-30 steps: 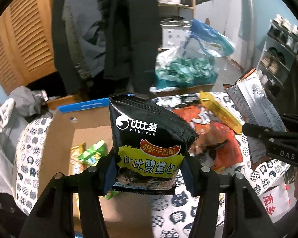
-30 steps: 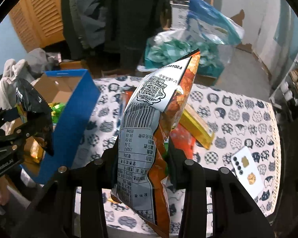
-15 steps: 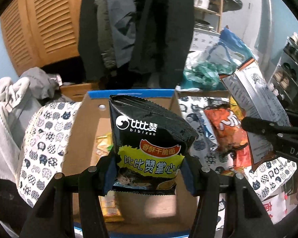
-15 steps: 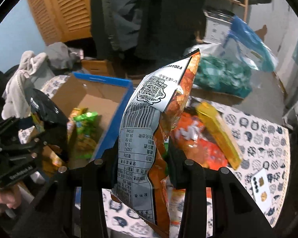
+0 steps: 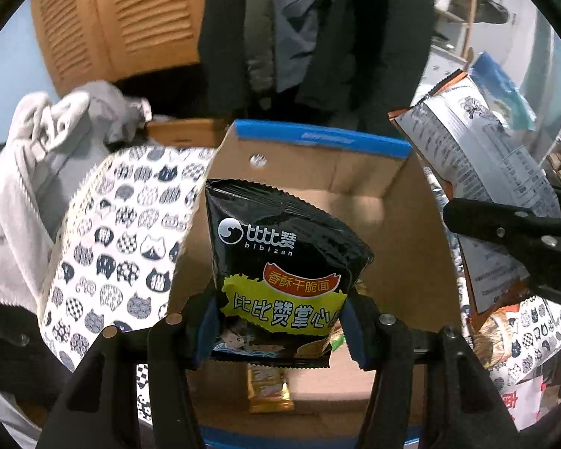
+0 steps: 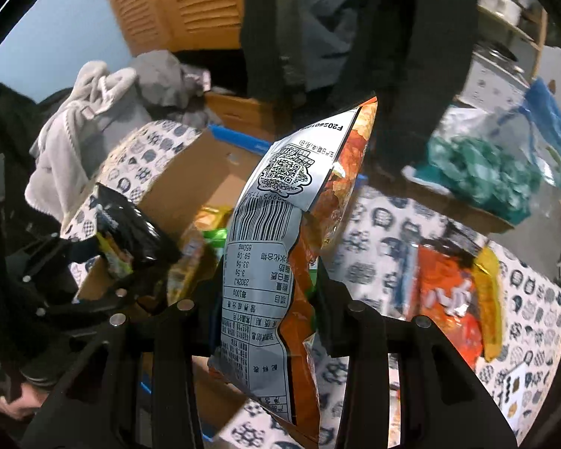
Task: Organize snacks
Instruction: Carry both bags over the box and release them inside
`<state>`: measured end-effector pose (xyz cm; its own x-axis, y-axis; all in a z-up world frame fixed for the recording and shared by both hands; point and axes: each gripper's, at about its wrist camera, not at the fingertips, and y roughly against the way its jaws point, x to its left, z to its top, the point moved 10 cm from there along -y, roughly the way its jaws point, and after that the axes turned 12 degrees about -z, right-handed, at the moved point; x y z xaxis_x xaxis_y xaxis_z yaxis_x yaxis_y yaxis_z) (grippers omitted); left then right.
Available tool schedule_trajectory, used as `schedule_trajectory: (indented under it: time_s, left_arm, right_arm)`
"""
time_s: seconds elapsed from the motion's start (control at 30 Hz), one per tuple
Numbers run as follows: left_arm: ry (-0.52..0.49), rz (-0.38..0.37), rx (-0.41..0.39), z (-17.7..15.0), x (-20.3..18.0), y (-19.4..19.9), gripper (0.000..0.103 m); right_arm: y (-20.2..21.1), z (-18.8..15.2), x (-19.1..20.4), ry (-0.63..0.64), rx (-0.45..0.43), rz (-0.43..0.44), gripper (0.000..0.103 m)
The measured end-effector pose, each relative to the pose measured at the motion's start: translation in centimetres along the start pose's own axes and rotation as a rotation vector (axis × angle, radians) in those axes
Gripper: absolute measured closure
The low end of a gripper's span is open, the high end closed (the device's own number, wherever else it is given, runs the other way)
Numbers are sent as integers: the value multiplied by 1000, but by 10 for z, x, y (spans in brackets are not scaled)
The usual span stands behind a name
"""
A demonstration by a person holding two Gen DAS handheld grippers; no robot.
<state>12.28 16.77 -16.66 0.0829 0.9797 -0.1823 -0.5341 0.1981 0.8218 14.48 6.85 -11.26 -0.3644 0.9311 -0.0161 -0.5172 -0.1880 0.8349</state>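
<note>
My left gripper (image 5: 280, 331) clamps black pack (image 5: 280, 262) upright, box (image 5: 318, 138) directly below; right gripper (image 6: 267, 299) clamps orange bag (image 6: 280, 262) beside box.

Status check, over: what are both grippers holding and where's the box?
Left gripper shut on black packet, over cardboard box. Right gripper shut on orange bag, beside it. Nothing blocking.
</note>
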Motion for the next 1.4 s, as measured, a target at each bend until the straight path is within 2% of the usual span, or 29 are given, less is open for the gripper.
schedule_trajectory:
  time_s: [0.3, 0.53, 0.7, 0.8, 0.97, 1.03, 1.2, 1.4]
  left_arm:
    - [70, 22, 90, -18, 27, -29, 45]
    - [98, 19, 134, -27, 32, -40, 45]
    - [81, 42, 147, -32, 30, -44, 45]
    - [75, 63, 162, -34, 29, -47, 43]
    - [73, 83, 161, -33, 29, -45, 29]
    - [75, 90, 156, -31, 29, -42, 28]
    - [90, 73, 136, -25, 28, -34, 28]
    - [98, 34, 86, -13, 13, -17, 28]
  right_arm:
    - [-39, -5, 35, 55, 87, 50, 65]
    - [-65, -21, 34, 74, 149, 60, 65]
    - [-74, -25, 32, 85, 160, 50, 65]
    - [-77, -27, 33, 89, 166, 54, 65]
    - [-80, -29, 34, 94, 168, 63, 62]
    - [-78, -29, 34, 92, 165, 78, 51]
    - [-63, -22, 27, 57, 116, 88, 38]
    - [-32, -15, 13, 39, 49, 92, 37]
